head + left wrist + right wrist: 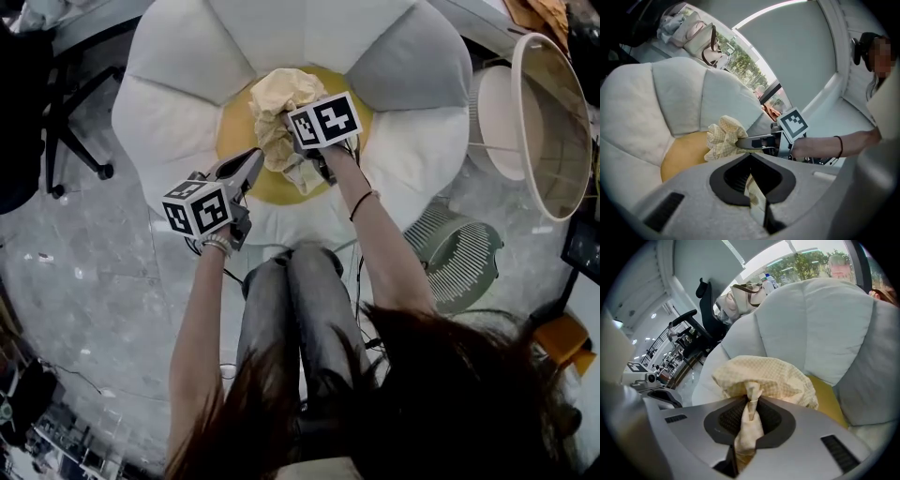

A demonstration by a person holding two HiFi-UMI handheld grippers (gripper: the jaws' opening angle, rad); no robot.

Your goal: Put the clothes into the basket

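A crumpled pale-yellow checked garment (281, 103) lies over the yellow centre of a flower-shaped cushion seat (178, 103). My right gripper (292, 141) is shut on a twisted fold of it, and cloth bunches above the jaws in the right gripper view (764, 376). My left gripper (255, 157) meets the garment's left edge. A pale strip of cloth sits pinched in its jaws (757, 187). The left gripper view also shows the garment (721, 136) and the right gripper (743, 142) biting into it. A green slatted basket (457, 255) stands on the floor to the right.
A white round stand with a large hoop (544, 122) stands at the far right, behind the basket. An office chair (56, 112) is at the left edge. The person's knees (291, 300) are right before the cushion seat. The floor is grey marble (112, 281).
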